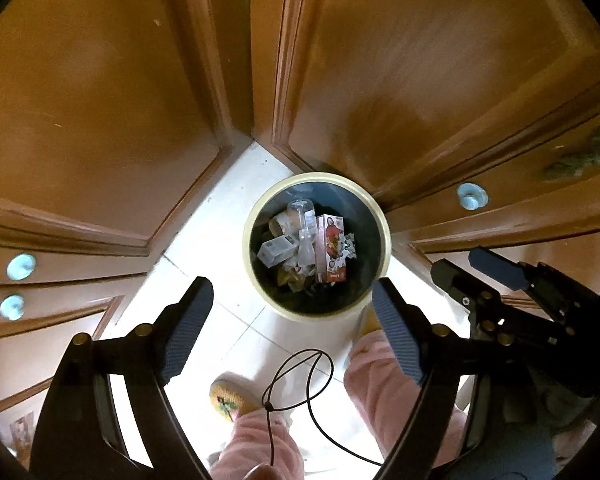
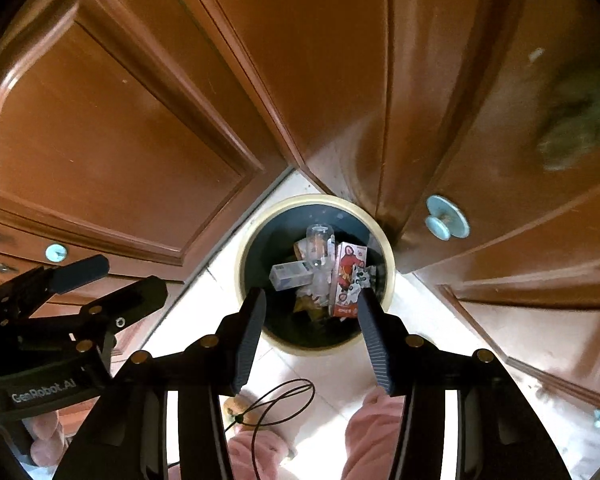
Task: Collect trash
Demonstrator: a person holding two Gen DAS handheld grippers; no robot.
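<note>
A round trash bin (image 1: 249, 248) (image 2: 316, 199) with a cream rim and a dark inside stands on the floor in a corner between cabinet doors. Inside lie a clear plastic bottle (image 1: 302, 220) (image 2: 319, 244), a red and white carton (image 1: 332, 248) (image 2: 346, 276), a small grey box (image 1: 278, 250) (image 2: 292, 276) and crumpled wrappers. My left gripper (image 1: 294, 320) (image 2: 134, 276) hangs above the bin's near edge, open, with nothing between its fingers. My right gripper (image 2: 312, 340) (image 1: 456, 262) points straight down over the bin beside it, also open and holding nothing.
Brown wooden cabinet doors (image 1: 100, 100) with pale blue knobs (image 1: 472, 196) (image 2: 447, 216) close in behind and on both sides. The floor (image 1: 220, 220) is white tile. A person's pink trouser legs (image 1: 372, 368), a slipper (image 1: 232, 398) and a black cord loop (image 1: 300, 380) are below the grippers.
</note>
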